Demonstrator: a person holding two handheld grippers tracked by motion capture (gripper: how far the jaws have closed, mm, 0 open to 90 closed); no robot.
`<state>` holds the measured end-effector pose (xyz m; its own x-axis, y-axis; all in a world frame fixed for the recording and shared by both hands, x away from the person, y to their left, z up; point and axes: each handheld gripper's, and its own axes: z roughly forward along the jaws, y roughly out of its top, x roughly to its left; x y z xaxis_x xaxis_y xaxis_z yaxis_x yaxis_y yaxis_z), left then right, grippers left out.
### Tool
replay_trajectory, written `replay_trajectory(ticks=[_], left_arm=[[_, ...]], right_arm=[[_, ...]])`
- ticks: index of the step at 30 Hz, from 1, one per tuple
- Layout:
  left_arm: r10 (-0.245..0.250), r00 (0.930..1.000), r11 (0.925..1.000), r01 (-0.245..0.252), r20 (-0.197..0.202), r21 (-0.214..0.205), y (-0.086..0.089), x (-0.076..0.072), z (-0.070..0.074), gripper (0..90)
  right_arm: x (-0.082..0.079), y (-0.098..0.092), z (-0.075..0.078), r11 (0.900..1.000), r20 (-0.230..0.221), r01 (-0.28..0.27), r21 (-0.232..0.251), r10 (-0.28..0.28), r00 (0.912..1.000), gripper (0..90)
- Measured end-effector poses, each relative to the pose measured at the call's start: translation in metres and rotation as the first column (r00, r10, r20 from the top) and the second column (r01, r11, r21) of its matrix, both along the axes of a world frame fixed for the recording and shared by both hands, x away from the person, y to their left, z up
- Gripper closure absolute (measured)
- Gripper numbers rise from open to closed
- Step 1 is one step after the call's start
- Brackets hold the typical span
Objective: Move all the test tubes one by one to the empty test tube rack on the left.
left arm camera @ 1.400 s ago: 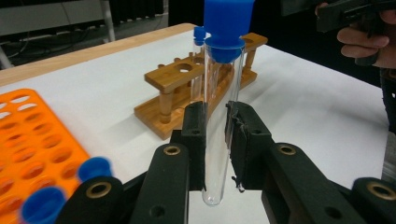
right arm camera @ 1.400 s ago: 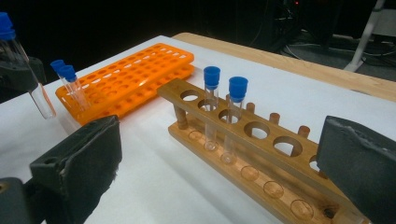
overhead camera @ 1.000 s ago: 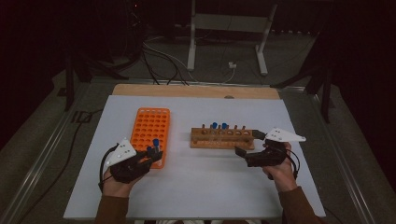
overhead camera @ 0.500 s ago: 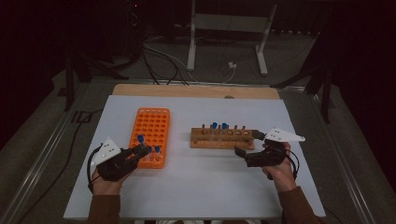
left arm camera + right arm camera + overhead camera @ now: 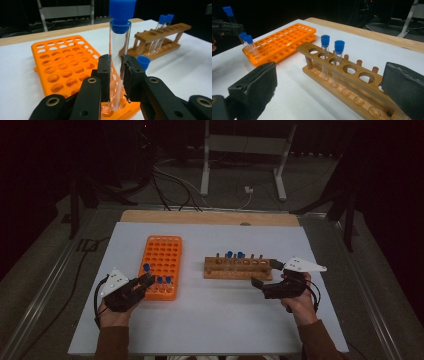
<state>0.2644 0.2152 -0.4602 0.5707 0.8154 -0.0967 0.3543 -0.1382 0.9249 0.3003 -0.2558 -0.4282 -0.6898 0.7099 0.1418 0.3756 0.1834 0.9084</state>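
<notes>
Moving tubes, wooden rack to orange rack: third of five going in.
Left gripper (image 5: 115,75) jaws pinch a tube (image 5: 119,62) over orange rack (image 5: 162,265) near edge; two seated there, two left in wooden rack (image 5: 237,268); right gripper (image 5: 264,282) jaws spread, empty.

The test tube (image 5: 117,65) is a clear glass cylinder with a rounded bottom, closed by a blue cap (image 5: 121,13). It stands upright, clamped at mid-height between the black pads of the left gripper (image 5: 117,72), its lower end at a hole in the near corner of the orange rack (image 5: 62,67). In the high view the tube (image 5: 146,270) shows at the rack's near left corner (image 5: 162,265). The rack is a flat orange plastic tray with rows of round holes, lying left of centre on the white table; two more blue-capped tubes (image 5: 163,281) stand in its near row.
</notes>
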Motion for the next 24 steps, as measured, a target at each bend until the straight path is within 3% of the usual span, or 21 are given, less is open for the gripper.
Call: replay_trajectory(ticks=[6,17,20,24], left_arm=[[0.025,0.9996,0.9994,-0.025,-0.013,0.025,-0.003,0.003,-0.007,78.1],[0.025,0.9986,0.9971,-0.021,-0.048,0.073,-0.007,0.006,-0.016,78.1],[0.025,0.9968,0.9946,-0.017,-0.077,0.102,-0.009,0.005,-0.019,78.1],[0.037,0.9908,0.985,-0.014,-0.13,0.172,-0.013,0.005,-0.024,78.3]], right_arm=[[0.0,0.0,0.0,1.0,0.001,0.0,-0.001,0.0,1.0,0.5],[0.0,0.001,0.0,1.0,0.002,-0.005,-0.002,0.005,1.0,0.5],[0.0,0.001,0.0,1.0,0.003,-0.005,-0.002,0.005,1.0,0.5],[-0.001,0.0,0.0,1.0,0.006,-0.005,0.003,0.005,1.0,0.5]])
